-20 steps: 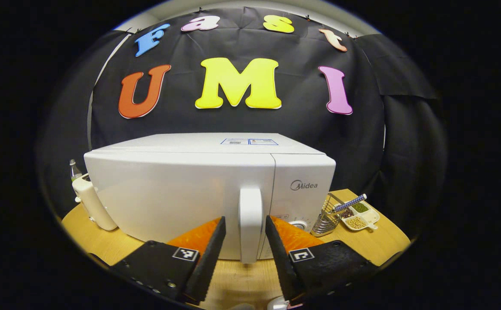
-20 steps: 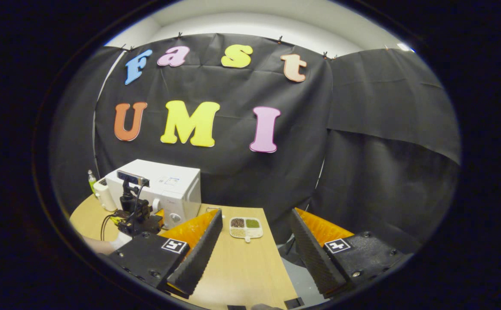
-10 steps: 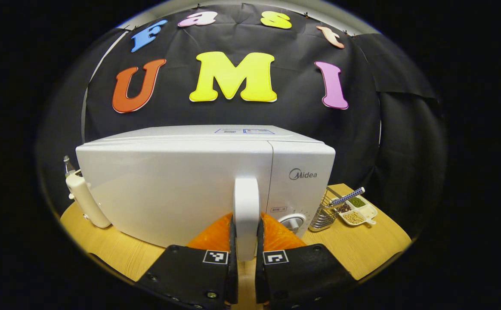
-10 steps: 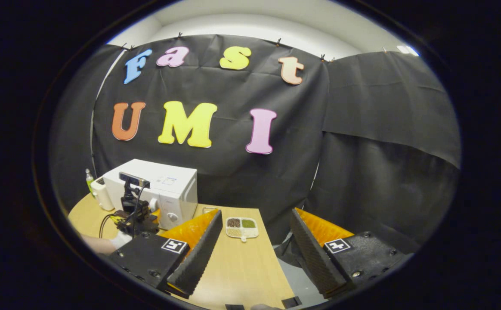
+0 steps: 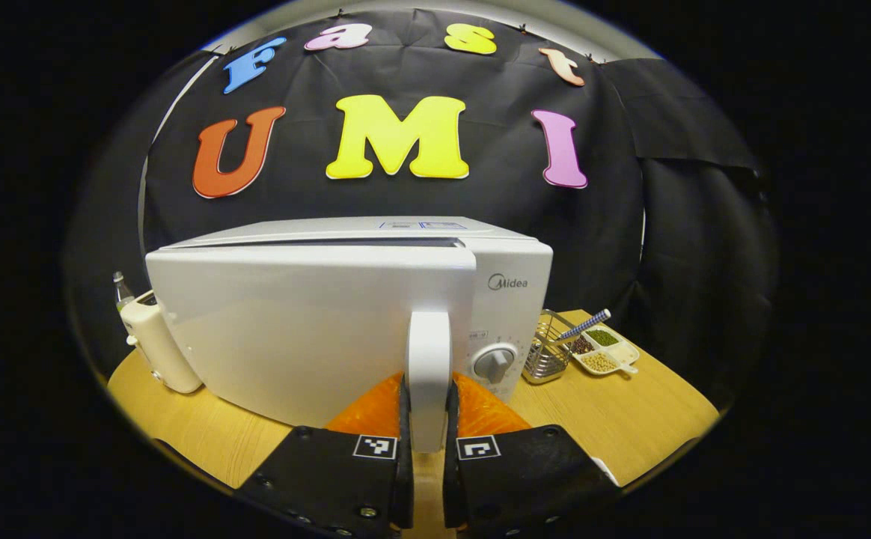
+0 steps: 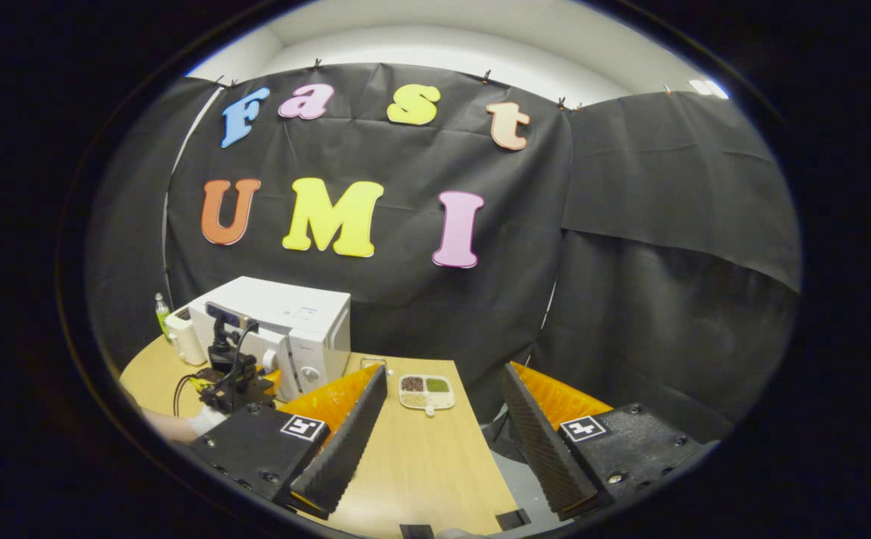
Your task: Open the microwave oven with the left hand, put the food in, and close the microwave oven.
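With the left gripper (image 5: 426, 419) jaws clamped on the door handle (image 5: 429, 359) of the microwave oven (image 5: 346, 314), the door stands slightly ajar; the right gripper (image 6: 435, 430) jaws are spread and empty, so loading and closing remain.

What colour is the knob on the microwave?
The round knob on the white microwave oven is grey, seen best in the left gripper view.
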The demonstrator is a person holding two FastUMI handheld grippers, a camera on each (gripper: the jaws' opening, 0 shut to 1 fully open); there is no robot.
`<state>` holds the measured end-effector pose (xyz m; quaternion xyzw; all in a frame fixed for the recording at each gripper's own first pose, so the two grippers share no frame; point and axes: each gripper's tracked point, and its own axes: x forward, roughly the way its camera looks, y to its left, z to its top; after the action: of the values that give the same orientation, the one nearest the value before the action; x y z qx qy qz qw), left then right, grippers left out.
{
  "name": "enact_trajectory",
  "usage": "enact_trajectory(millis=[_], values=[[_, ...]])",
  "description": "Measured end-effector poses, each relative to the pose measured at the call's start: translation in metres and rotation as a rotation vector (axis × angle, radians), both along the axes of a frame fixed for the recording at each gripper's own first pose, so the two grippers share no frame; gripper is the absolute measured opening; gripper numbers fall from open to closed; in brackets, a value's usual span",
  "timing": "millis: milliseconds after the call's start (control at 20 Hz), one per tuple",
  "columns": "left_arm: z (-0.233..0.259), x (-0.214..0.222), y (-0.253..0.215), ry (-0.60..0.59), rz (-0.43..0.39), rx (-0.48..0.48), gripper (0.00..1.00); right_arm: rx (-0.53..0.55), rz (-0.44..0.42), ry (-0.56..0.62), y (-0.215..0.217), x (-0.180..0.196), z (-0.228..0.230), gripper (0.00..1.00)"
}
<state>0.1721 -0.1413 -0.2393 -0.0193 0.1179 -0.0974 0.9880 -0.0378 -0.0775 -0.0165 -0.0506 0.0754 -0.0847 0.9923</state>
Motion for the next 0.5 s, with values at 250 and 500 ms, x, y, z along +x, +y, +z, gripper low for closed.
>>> enact_trajectory(millis=[250,500], values=[[-0.006,-0.070,0.039,0.045,0.006,-0.023,0.14,0.026,0.107,-0.009,0.036,0.011,0.001,0.99],[-0.013,-0.123,0.095,0.068,0.079,0.010,0.14,0.034,0.257,-0.011,0.097,0.021,-0.003,0.99]])
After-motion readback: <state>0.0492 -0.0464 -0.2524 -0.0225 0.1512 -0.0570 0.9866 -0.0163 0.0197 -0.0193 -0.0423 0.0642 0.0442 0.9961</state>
